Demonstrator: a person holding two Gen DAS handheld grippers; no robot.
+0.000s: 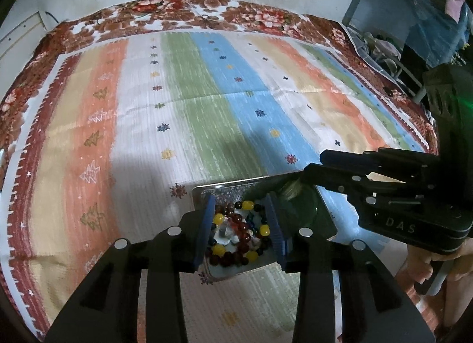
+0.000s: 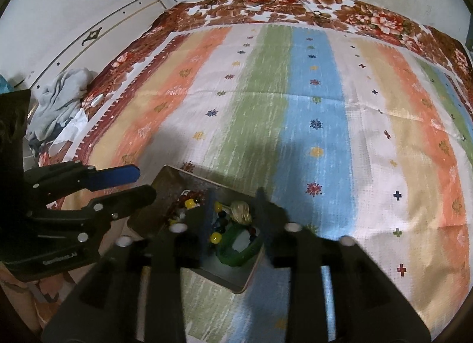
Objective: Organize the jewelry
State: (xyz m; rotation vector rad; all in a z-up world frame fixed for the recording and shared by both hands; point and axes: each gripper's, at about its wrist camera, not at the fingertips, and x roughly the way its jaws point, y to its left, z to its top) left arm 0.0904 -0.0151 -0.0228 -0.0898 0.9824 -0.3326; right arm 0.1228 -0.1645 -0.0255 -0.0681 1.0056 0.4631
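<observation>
A striped mat (image 1: 207,100) in bands of orange, white, green and blue covers a bed with a red floral blanket (image 1: 183,9) at its far edge, set against a pale wall; a crumpled grey cloth (image 2: 59,94) lies beside the bed in the right wrist view. On the mat stands a shallow metal tin (image 1: 227,189), its near corner visible in the right wrist view (image 2: 236,284). The tin holds a beaded bracelet (image 1: 236,233) of dark red and yellow beads, a green bangle (image 2: 236,250) and a pale coiled piece (image 2: 241,211) that cannot be identified. The left gripper (image 1: 241,227) hovers over the tin with its blue-padded jaws spread apart on either side of the beaded bracelet, gripping nothing. The right gripper (image 2: 233,218) is likewise above the tin, jaws parted and straddling the green bangle; contact with it cannot be determined. Each gripper appears at the edge of the other's view, just beside the tin.
</observation>
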